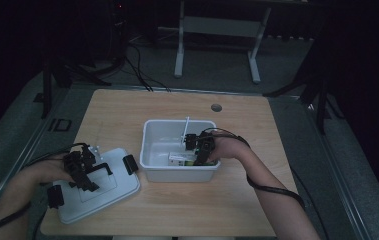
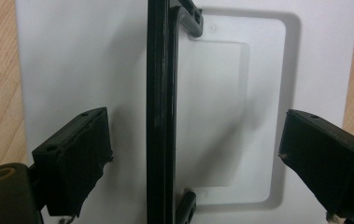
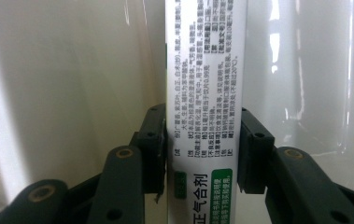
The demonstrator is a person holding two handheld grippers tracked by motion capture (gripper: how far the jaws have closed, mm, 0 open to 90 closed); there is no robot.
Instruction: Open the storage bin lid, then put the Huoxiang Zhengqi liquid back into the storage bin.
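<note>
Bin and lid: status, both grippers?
Right gripper shut on white box, inside the bin. Left gripper open, jaws straddling black handle of lid on table. Nothing blocking.

The room was dim. A light wooden counter with rounded corners stood on grey carpeted floor. Behind it rose the pale metal legs of a desk frame, with black cables trailing across the floor beside dark tripod stands.

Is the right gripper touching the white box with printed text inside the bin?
Touching. In the right gripper view, the right gripper has both jaw pads pressed flat against the two sides of the white box, with no gap on either side.
</note>
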